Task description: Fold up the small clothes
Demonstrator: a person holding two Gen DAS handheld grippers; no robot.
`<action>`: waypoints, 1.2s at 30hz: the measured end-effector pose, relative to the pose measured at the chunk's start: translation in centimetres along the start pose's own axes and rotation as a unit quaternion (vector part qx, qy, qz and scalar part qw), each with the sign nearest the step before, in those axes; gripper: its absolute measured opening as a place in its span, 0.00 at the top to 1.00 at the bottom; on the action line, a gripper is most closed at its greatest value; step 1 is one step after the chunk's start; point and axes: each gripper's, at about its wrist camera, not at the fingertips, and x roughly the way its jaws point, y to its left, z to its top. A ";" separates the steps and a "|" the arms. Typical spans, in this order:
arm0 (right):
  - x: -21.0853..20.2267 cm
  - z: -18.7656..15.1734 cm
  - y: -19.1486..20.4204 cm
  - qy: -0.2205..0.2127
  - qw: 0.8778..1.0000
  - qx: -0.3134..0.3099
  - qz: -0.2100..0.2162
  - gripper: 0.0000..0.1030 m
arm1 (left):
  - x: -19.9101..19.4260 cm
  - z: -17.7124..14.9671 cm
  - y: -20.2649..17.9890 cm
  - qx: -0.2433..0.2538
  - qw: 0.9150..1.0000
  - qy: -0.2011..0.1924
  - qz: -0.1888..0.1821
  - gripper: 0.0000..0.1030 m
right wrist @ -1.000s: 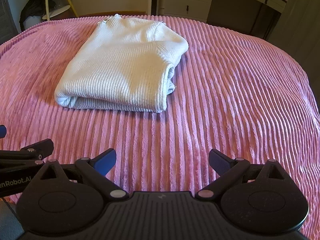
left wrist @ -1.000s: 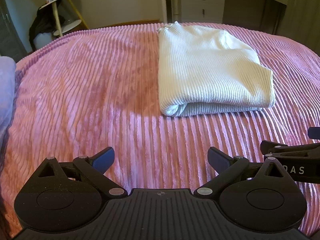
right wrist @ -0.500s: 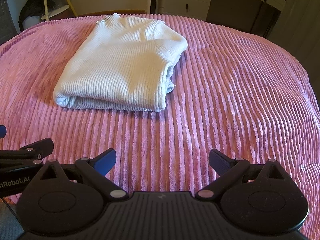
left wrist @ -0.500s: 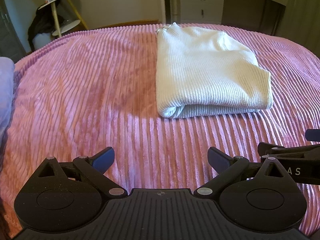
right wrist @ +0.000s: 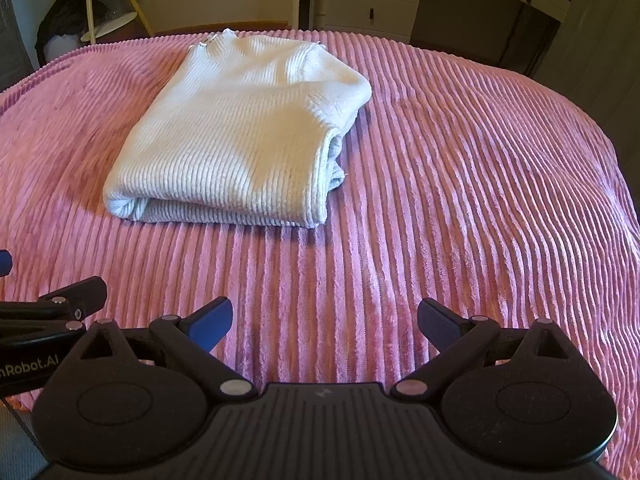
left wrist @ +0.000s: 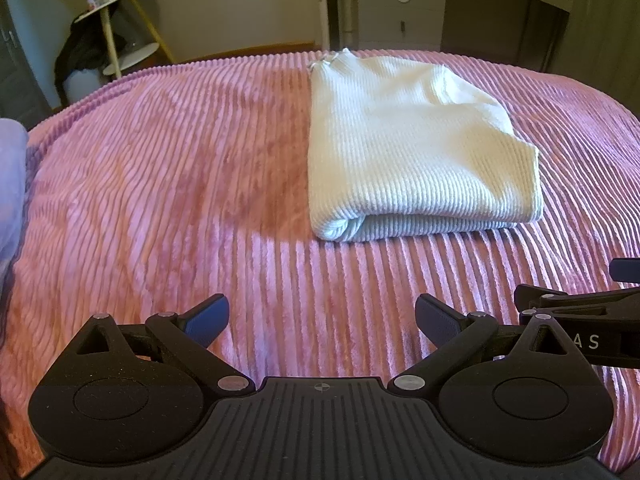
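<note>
White sweater (left wrist: 412, 152) folded, frame centre, pink blanket (left wrist: 160, 200); left gripper (left wrist: 322, 318), right gripper (right wrist: 325, 320) spread empty; judge: square loose right edge

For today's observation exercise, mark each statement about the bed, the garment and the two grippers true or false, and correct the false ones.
1. The white ribbed sweater lies folded on the pink bedspread. True.
2. The left gripper is clamped on the sweater. False: it is open, empty and apart from it.
3. The right gripper is open. True.
4. The bedspread is smooth and blue. False: it is ribbed and pink.
5. A drawer cabinet stands beyond the bed. True.
</note>
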 end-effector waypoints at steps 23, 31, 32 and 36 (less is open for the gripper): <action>0.4 0.3 0.0 -0.001 1.000 0.001 -0.003 0.04 | 0.3 0.2 0.0 -0.004 1.000 -0.002 0.001 0.01; 0.5 0.3 0.0 -0.001 1.000 0.002 -0.001 0.04 | 0.3 0.2 0.1 -0.009 1.000 -0.016 -0.001 0.01; 0.5 0.3 0.0 -0.001 1.000 0.002 -0.001 0.04 | 0.3 0.2 0.1 -0.007 1.000 -0.018 -0.001 0.01; 0.5 0.3 0.0 -0.001 1.000 -0.002 -0.003 0.04 | 0.3 0.2 0.1 -0.005 1.000 -0.019 0.000 0.01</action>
